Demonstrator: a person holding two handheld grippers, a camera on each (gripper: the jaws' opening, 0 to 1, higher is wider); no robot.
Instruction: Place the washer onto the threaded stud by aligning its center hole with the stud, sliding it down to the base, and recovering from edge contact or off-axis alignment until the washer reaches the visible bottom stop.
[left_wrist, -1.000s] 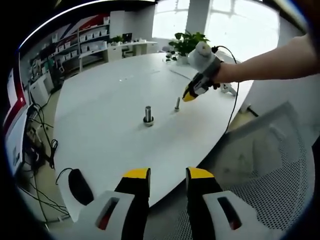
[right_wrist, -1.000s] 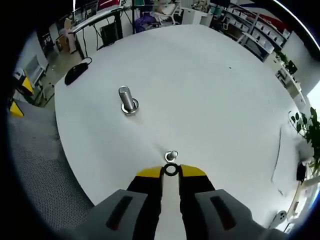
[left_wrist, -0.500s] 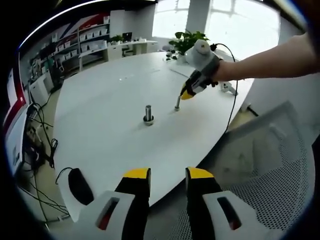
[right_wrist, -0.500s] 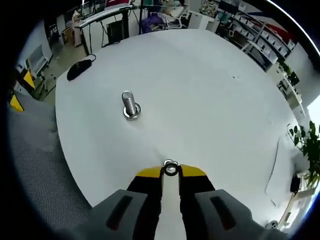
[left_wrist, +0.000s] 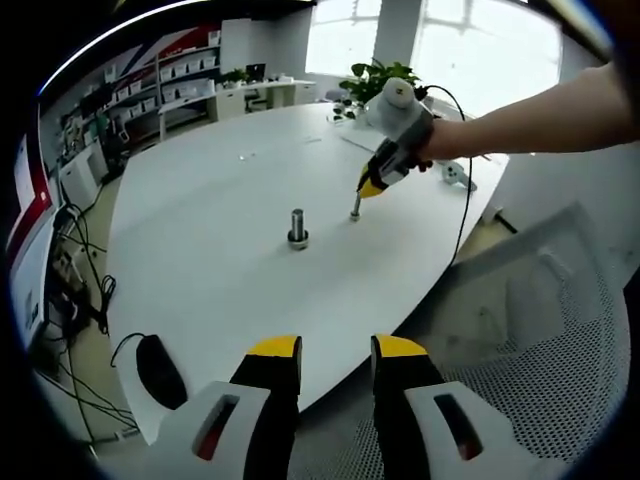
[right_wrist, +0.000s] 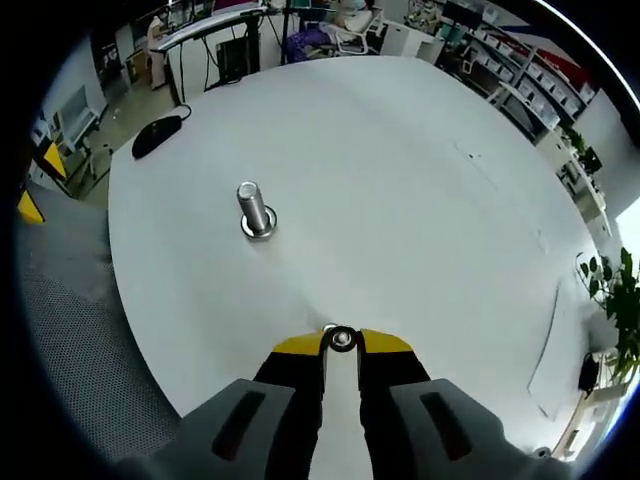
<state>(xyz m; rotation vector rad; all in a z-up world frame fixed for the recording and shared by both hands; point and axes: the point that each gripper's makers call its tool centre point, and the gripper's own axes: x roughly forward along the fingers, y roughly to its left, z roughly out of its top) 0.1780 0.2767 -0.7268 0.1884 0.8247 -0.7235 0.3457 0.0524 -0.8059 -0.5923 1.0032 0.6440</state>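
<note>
In the right gripper view, the right gripper (right_wrist: 342, 343) has its yellow-tipped jaws drawn close together, pinching the small metal washer (right_wrist: 342, 339) between their tips. The washer sits directly over the top of the threaded stud (right_wrist: 333, 329), whose head peeks out just beyond the fingertips, so that ring and stud overlap; whether the hole has already slipped over the thread cannot be told. Farther out on the round white table (right_wrist: 420, 200) stands a second, thicker bolt (right_wrist: 252, 206), upright on its own flat base and well apart from the stud. A black mouse (right_wrist: 156, 136) lies near the table's edge. In the left gripper view, the left gripper (left_wrist: 336, 352) hangs off the near edge of the table above a grey mesh chair (left_wrist: 540, 330), its jaws apart with nothing between them. In that same view the right gripper (left_wrist: 370, 188), held by a person's bare forearm (left_wrist: 530, 110), reaches in from the right and points down onto the thin stud (left_wrist: 355, 207), with the thicker bolt (left_wrist: 297, 228) just beside it and a potted plant (left_wrist: 372, 82) at the table's far side.
</note>
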